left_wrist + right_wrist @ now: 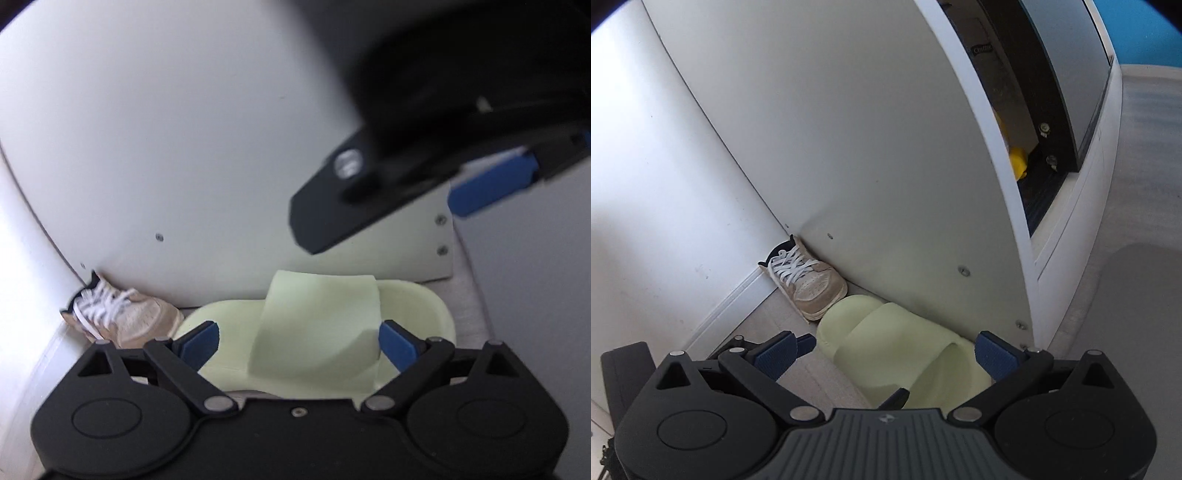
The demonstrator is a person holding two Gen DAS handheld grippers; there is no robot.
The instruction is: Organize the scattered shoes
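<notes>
A pale green slide sandal lies on the floor against a white cabinet panel. My left gripper is open, its blue fingers on either side of the slide's strap and apart from it. In the right wrist view the same slide lies between the open fingers of my right gripper, which hovers above it with nothing held. A beige sneaker with white laces stands in the corner, toe close to the slide's end; the left wrist view shows it too. The right gripper's blue pad hangs overhead at the upper right.
The white cabinet side panel meets a white wall with a baseboard, forming a tight corner. Around the panel's front edge, a dark shelf holds a yellow object. Light wood floor lies left of the slide.
</notes>
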